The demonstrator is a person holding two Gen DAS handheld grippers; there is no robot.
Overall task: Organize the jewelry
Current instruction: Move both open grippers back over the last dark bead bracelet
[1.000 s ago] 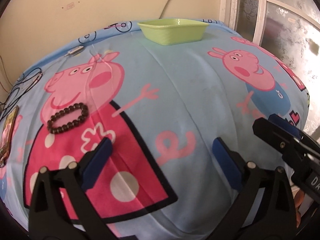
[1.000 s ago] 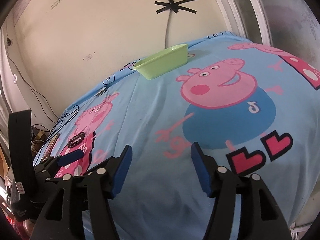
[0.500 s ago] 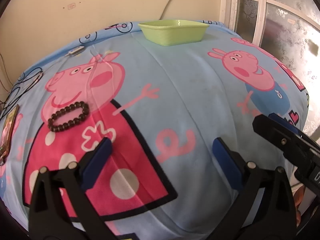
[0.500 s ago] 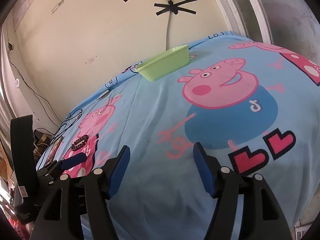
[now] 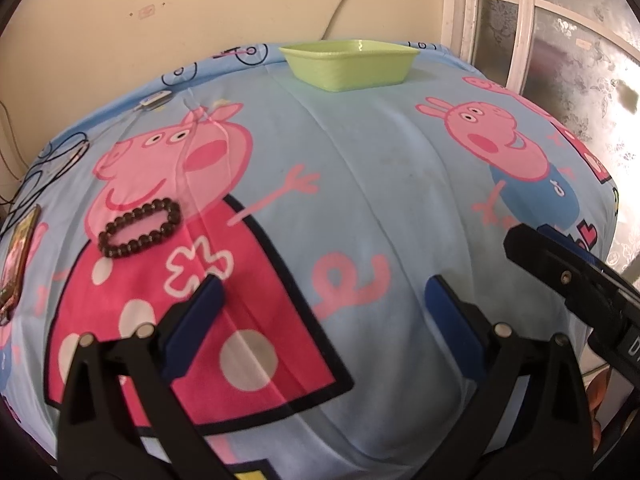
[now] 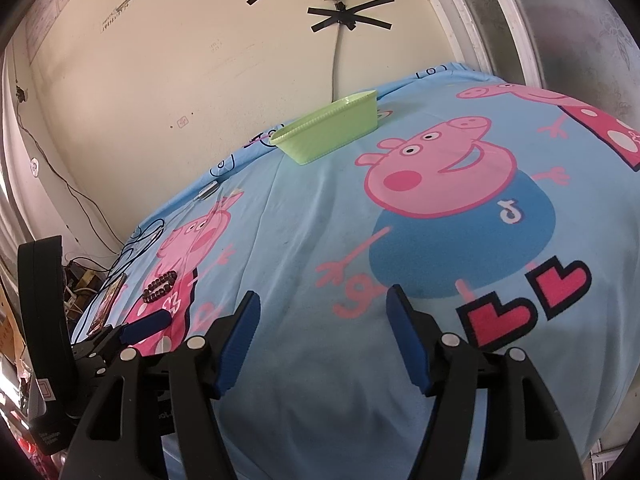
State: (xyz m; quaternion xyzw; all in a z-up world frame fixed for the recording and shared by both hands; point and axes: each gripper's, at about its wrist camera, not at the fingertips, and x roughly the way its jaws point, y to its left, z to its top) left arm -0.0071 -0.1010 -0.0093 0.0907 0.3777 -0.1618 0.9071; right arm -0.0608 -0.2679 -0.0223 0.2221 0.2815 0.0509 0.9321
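Note:
A dark beaded bracelet [image 5: 139, 227] lies flat on the cartoon-print sheet, on the pink pig's dress, up and left of my left gripper [image 5: 323, 296]. That gripper hovers open over the sheet with nothing between its blue pads. At the far edge by the wall stands a light green tray [image 5: 349, 65]. In the right wrist view the bracelet [image 6: 160, 287] shows small at the left and the green tray [image 6: 329, 133] at the back. My right gripper [image 6: 322, 306] is open and empty above the blue sheet. The left gripper's blue fingertip [image 6: 146, 325] shows at its lower left.
A phone [image 5: 15, 258] lies at the sheet's left edge, with black cables [image 5: 52, 160] beyond it. A small silver item [image 5: 154, 101] rests near the far left edge. The wall runs behind the tray and a window frame [image 5: 460, 20] on the right. The right gripper's body [image 5: 576, 280] juts in at right.

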